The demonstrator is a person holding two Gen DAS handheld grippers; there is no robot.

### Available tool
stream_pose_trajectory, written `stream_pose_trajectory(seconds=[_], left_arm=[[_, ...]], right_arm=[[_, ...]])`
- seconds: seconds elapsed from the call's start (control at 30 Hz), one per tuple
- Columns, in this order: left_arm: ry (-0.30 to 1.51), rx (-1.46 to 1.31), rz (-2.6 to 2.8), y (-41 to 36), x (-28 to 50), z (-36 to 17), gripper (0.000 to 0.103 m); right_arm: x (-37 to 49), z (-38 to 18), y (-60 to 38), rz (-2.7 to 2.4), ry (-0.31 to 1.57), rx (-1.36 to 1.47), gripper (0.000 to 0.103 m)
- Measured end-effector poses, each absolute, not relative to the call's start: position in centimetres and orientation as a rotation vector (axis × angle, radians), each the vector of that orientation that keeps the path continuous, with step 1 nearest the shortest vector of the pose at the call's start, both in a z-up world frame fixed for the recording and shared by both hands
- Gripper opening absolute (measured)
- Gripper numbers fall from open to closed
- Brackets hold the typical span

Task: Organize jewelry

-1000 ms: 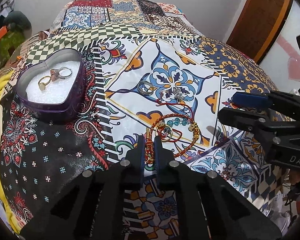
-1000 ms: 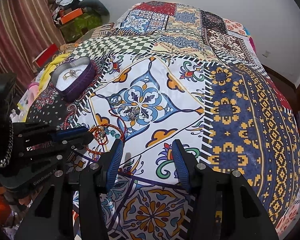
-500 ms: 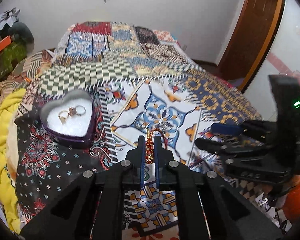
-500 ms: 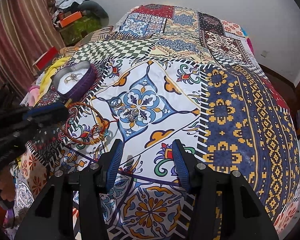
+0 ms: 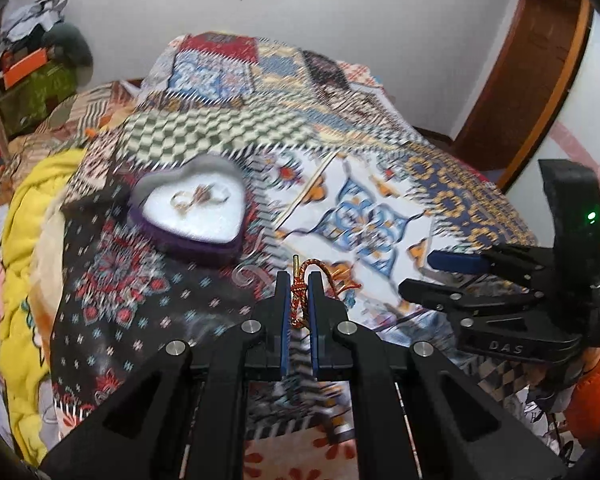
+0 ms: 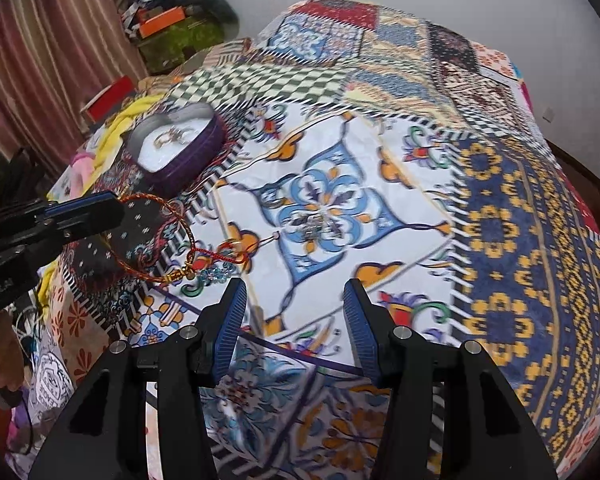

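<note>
— Bracelet [image 6: 156, 236] of red-and-gold cord now up off the patchwork bedspread [image 6: 500, 240], pinched at its knotted end by the left gripper [image 5: 299, 300]. Lying flat among the other pieces a second ago; dangling clear now, bead tail hanging low.

— And aimed at?

— Swung toward the purple heart-shaped box [image 5: 192, 216], closer and more central in the left view than before. Two or three rings [image 5: 198, 200] already inside on the white lining. Probably mid-carry, drop-off next.

— Right gripper [image 6: 296, 320]?

— Wide apart, nothing between the blue pads, hovering over the bedspread. Not moved much.

— Left behind?

— Small silvery pieces [image 6: 314, 230] at the middle of the blue flower medallion, well apart from the box. Too blurred for more.

— Any writing?

— "DAS" on the right gripper's body, seen from the left camera. Partial lettering on the left one's side, unreadable.
</note>
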State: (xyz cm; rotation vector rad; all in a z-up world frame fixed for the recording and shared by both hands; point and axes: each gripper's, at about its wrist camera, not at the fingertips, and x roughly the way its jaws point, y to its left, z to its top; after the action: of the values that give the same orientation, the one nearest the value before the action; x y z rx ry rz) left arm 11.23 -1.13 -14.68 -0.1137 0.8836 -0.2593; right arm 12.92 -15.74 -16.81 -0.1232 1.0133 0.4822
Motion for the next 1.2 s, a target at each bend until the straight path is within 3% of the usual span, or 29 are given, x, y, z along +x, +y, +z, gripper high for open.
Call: stream_pose_trajectory(seconds=[0.77, 0.9, 0.97, 1.2], left_arm=[[0.948, -0.154, -0.192, 2.3, 10.3, -19.3, 0.006], [0.946, -0.157, -0.191, 2.3, 10.2, -19.4, 0.006], [0.946, -0.161, -0.191, 2.3, 10.2, -19.4, 0.006], [0.946, -0.162, -0.171, 2.8, 9.9, -19.0, 0.006]], right_arm=[[14.4, -18.9, -10.2, 0.528, 1.102, -0.083, 0.047], [14.1, -19.1, -9.5, 0.526, 1.072, -0.124, 0.03], [14.0, -19.1, -9.5, 0.543, 1.073, -0.126, 0.013], [13.1, -18.8, -10.4, 0.505, 1.049, -0.174, 0.006]])
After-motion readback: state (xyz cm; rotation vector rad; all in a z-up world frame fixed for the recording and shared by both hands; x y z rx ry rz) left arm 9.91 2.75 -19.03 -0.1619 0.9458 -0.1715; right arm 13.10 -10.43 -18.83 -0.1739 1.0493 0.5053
